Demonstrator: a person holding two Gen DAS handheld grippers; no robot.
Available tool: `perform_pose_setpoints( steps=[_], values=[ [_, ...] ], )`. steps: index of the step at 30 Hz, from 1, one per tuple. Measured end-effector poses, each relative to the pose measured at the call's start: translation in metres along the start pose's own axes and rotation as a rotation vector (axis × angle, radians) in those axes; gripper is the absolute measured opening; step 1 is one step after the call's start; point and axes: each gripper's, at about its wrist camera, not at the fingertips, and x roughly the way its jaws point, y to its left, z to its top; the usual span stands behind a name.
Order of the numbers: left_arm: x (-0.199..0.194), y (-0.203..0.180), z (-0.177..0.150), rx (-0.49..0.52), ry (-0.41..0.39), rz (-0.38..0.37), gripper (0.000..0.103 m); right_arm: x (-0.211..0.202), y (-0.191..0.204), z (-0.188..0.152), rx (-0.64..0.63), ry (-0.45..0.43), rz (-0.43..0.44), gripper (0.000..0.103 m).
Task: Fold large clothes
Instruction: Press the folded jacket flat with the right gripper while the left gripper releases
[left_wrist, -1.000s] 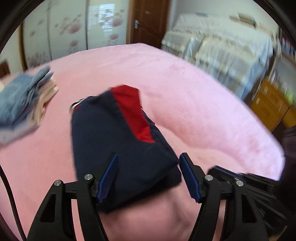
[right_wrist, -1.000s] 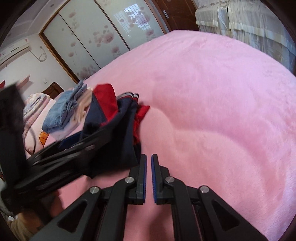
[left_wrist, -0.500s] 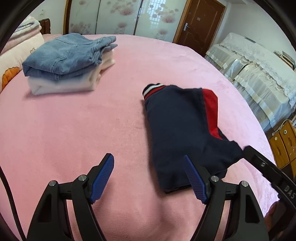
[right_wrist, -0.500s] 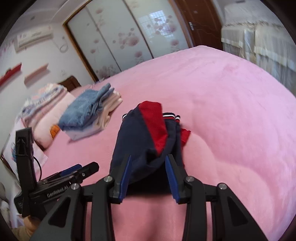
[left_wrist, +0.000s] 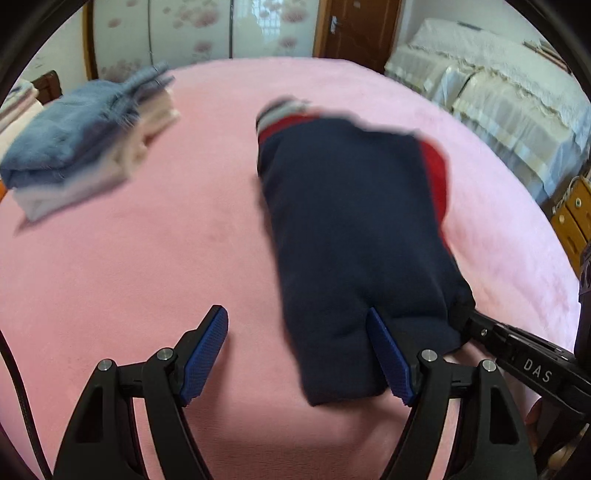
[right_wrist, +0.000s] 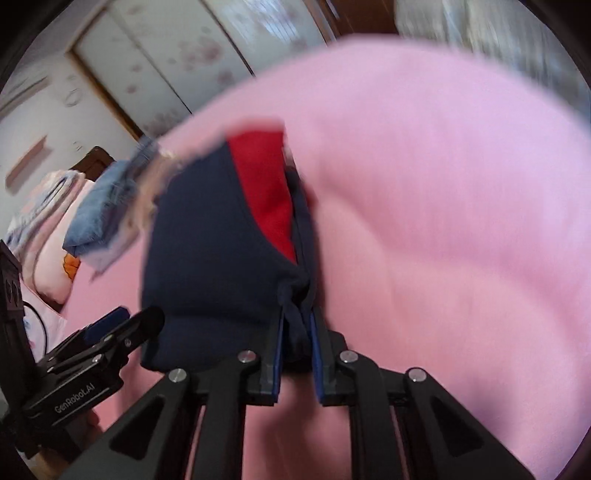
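A folded navy garment (left_wrist: 354, 229) with a red panel and a striped cuff lies on the pink bed (left_wrist: 166, 258). My left gripper (left_wrist: 295, 312) is open over its near left end; the right pad (left_wrist: 388, 354) rests against the cloth and the left pad is over bare blanket. In the right wrist view the same garment (right_wrist: 214, 251) fills the centre. My right gripper (right_wrist: 297, 314) is closing on its near right corner, with bunched navy fabric pinched between the pads. The right gripper's tip (left_wrist: 465, 317) also shows in the left wrist view.
A stack of folded clothes (left_wrist: 85, 147) with blue denim on top sits at the bed's far left. Covered furniture (left_wrist: 498, 92) and a wooden cabinet (left_wrist: 576, 206) stand beyond the bed's right edge. Wardrobe doors and a brown door (left_wrist: 354, 29) are behind.
The right jaws, shut on nothing a second ago, opened around the garment's near edge and have narrowed onto its corner. The left gripper has dropped closer to the garment's near end.
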Motion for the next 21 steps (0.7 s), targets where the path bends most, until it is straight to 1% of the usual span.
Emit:
perform_pose_setpoints(
  steps=[2,4,7,10,13,15,18,20,21],
  values=[
    [-0.002,-0.001,-0.002,0.007,-0.027,0.004,0.076,-0.01,0.001,0.002,-0.008,-0.008,-0.003,0.022],
    [-0.004,0.003,-0.002,0.003,-0.035,0.01,0.076,-0.022,0.006,0.007,-0.032,-0.041,-0.014,0.038],
    [-0.01,0.016,0.002,-0.051,-0.02,-0.024,0.076,-0.041,0.012,0.021,-0.059,-0.107,-0.018,0.045],
    [-0.018,0.028,0.01,-0.104,-0.033,-0.036,0.076,-0.047,0.02,0.041,-0.076,-0.141,0.011,0.046],
    [-0.022,0.033,0.025,-0.125,-0.065,-0.043,0.076,-0.037,0.03,0.069,-0.091,-0.163,0.036,0.046],
    [-0.016,0.03,0.038,-0.119,-0.07,-0.036,0.076,-0.023,0.042,0.083,-0.113,-0.177,0.02,0.046],
    [-0.002,0.021,0.058,-0.09,-0.069,-0.016,0.076,0.002,0.053,0.107,-0.128,-0.16,0.025,0.046],
    [0.01,0.015,0.069,-0.073,-0.062,-0.007,0.076,0.018,0.057,0.114,-0.134,-0.155,0.012,0.045],
    [0.018,0.013,0.073,-0.065,-0.057,-0.002,0.076,0.026,0.056,0.118,-0.138,-0.146,-0.001,0.044]
  ],
)
